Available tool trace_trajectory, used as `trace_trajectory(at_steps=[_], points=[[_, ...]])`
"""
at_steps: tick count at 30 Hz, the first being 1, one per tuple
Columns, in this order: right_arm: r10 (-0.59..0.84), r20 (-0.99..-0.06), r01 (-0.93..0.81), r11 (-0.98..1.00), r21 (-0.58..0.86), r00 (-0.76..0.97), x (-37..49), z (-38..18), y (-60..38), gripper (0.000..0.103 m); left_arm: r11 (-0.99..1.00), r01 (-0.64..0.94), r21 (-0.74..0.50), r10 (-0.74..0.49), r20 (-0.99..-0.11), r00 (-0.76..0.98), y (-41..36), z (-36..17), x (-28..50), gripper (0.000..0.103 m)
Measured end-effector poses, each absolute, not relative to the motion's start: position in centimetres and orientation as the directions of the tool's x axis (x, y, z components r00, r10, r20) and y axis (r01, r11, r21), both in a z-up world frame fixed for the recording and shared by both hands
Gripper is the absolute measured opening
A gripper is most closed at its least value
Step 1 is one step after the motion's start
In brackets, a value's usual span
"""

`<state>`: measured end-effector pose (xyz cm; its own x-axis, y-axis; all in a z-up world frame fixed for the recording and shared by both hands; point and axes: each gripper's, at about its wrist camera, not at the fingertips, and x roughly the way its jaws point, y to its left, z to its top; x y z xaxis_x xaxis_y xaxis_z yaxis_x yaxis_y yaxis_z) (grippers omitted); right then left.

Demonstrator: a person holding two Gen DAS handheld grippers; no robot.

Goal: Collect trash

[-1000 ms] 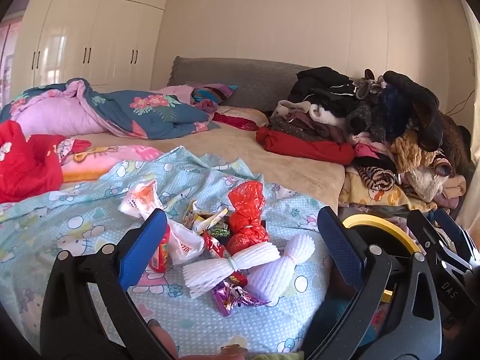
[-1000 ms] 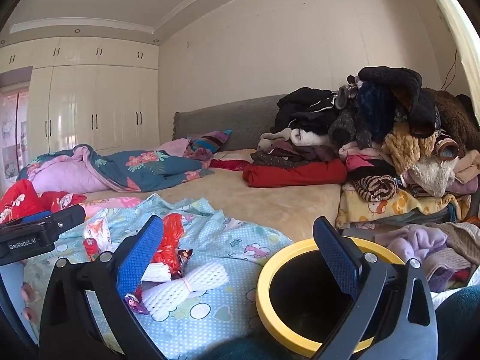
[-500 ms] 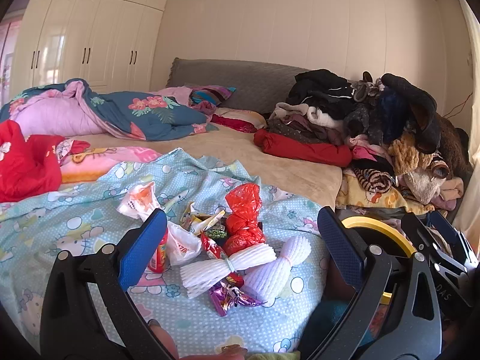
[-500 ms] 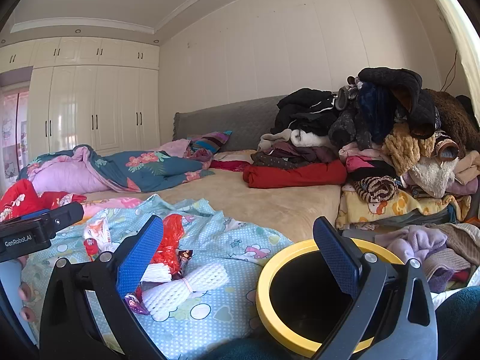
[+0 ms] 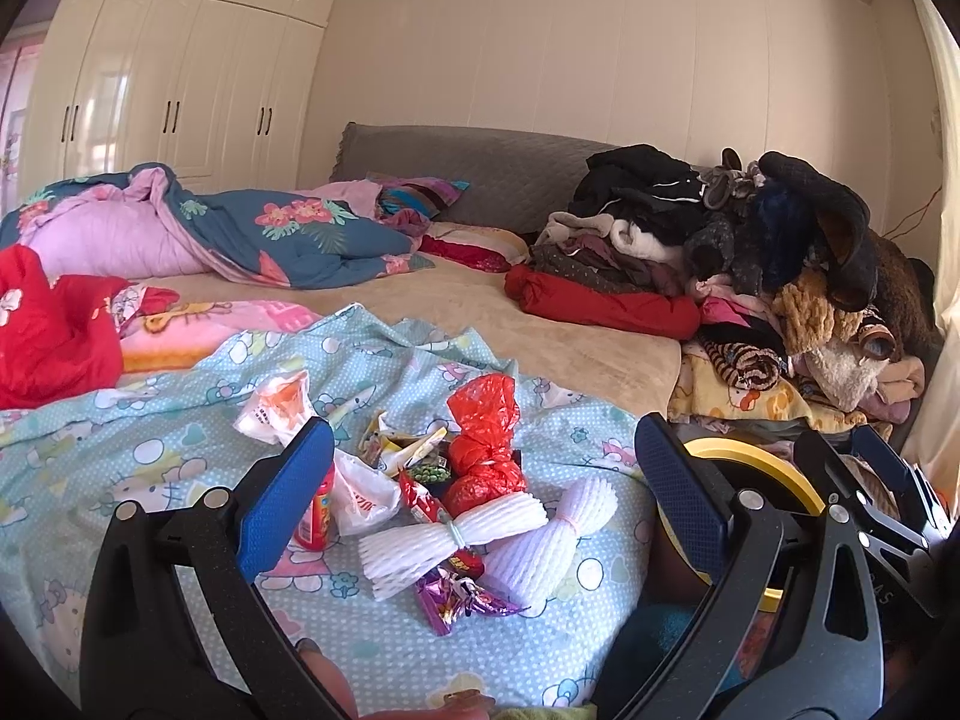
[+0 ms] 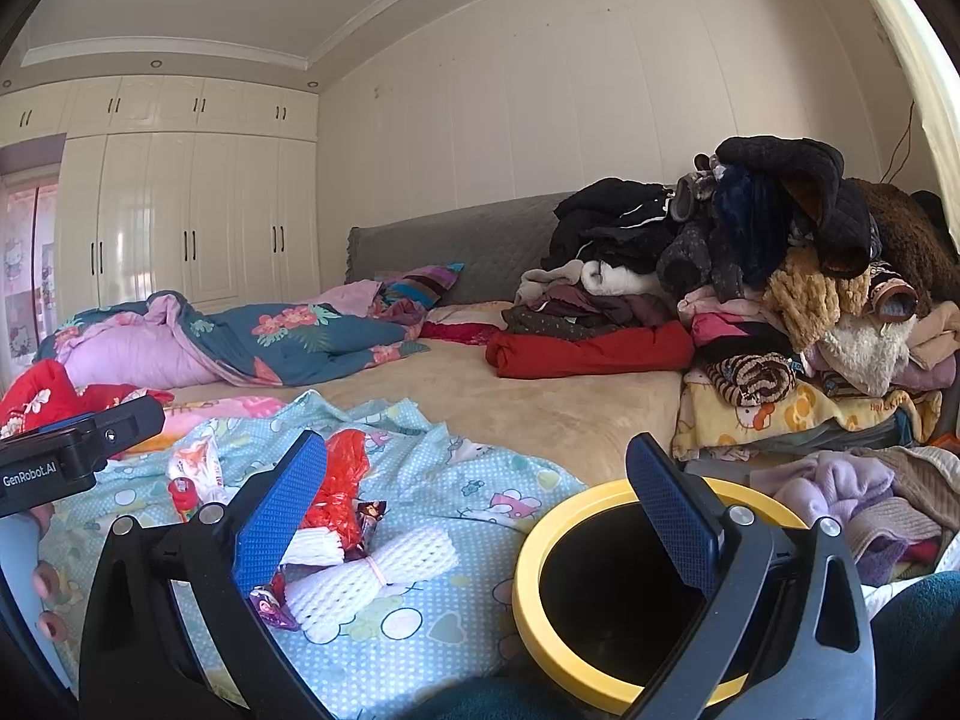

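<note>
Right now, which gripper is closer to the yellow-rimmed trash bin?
Right. The right gripper hangs open just over the yellow-rimmed trash bin, one finger above its mouth. The left gripper is open over the trash pile, with the bin off to its right.

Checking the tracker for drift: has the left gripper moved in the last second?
Yes, slightly. In its own view the headboard and trash pile sit a little lower and further left, so the left gripper tilted up and rightward.

"GenRobot.AI" on left tool [image 6: 72,459]
</note>
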<state>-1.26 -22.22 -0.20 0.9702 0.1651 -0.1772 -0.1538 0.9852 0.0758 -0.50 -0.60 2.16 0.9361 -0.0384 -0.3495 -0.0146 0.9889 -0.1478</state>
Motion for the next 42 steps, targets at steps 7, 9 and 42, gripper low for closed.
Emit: trace_trajectory(at_steps=[7,9,42], points=[[0.167,-0.179,-0.155,0.985,0.078,0.970,-1.3,-0.3,-22.3,0.097,0.989,-0.014,-0.150,-0.039,-0.348,0.937,-0.5,2.0,-0.6,0.092],[0.167,-0.178,-0.155,0.985,0.079,0.970,-1.3,-0.2,-22.2,0.097,0.989,-0.015,-0.150,-0.039,-0.348,0.937,-0.5,1.9,-0.6,0.092],[0.268,-0.212,-0.259,0.963,0.073,0.940,-0.2,-1.5,-19.6,0.097,0.979,-0.097,-0.180,0.025,-0.365,0.931,2.1,1.1,0.0,0.092]])
